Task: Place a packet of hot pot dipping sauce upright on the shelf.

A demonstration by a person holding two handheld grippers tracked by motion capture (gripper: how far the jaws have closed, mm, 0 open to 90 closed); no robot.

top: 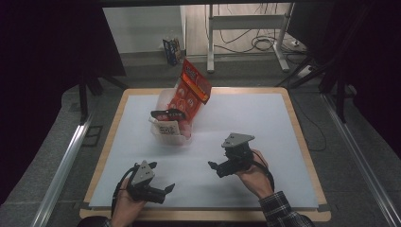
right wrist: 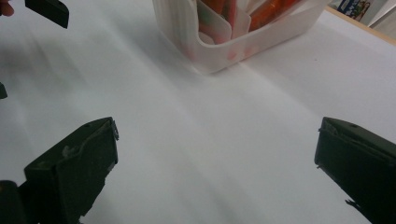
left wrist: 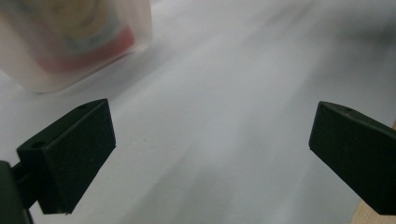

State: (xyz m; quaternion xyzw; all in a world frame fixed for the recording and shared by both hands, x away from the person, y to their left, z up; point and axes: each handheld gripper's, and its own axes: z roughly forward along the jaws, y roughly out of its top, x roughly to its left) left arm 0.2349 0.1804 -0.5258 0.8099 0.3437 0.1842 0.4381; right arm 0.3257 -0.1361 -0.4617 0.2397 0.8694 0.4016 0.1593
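Grippers apart, bin [top: 171,130] near table's [top: 265,113] far edge

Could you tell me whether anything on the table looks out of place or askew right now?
Yes: the orange snack bag sticks out of the translucent bin, tilted, rising well above its rim instead of lying inside. A black packet lies across the top. Both grippers are open and empty.

Bin [left wrist: 70,42] blurred & cut off at top edge in left tool view, contents unreadable.
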